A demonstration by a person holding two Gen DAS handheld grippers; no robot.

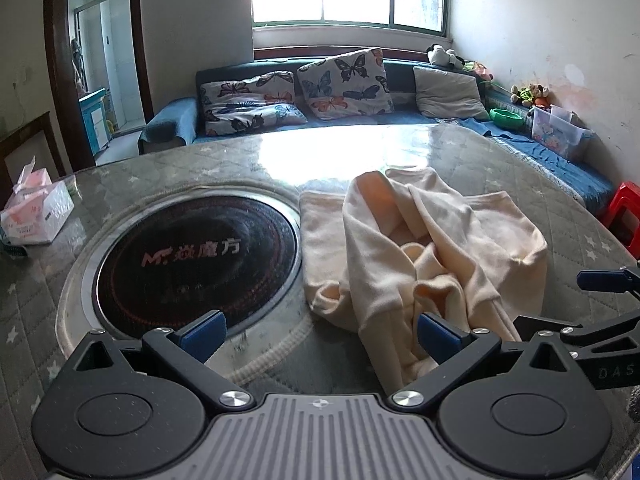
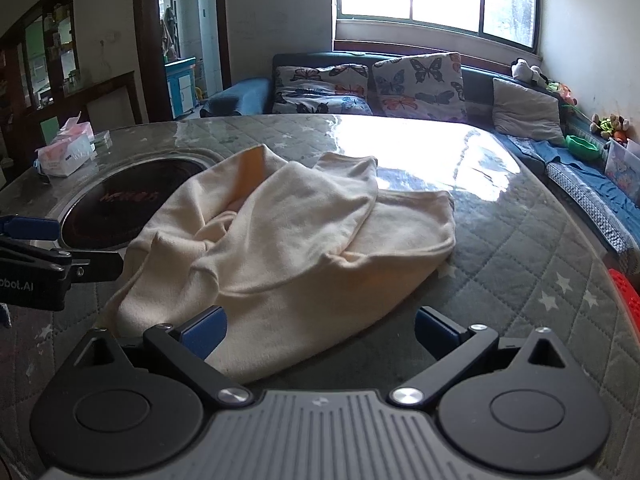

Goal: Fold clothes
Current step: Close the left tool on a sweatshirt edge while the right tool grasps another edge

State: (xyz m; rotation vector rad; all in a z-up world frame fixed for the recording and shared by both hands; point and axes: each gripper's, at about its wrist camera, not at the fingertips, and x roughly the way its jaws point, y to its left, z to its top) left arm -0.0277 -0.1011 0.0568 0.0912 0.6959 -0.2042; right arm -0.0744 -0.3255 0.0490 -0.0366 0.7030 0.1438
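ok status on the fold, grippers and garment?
Left gripper open, right gripper open, both empty. Cream garment crumpled on the table, unfolded. Its left edge lies beside the inset burner; tissue box far left, apart.

A cream-coloured garment [image 1: 424,248] lay in a loose, rumpled heap on the counter [image 1: 520,168], not yet folded. Its soft fabric was bunched into deep creases at the middle, with one layer flopped over another and a paler orange lining showing at an upturned edge. One flat part spread toward the round black hob [image 1: 200,256] set into the counter, just beside its rim. Its near edge trailed toward the counter's front.
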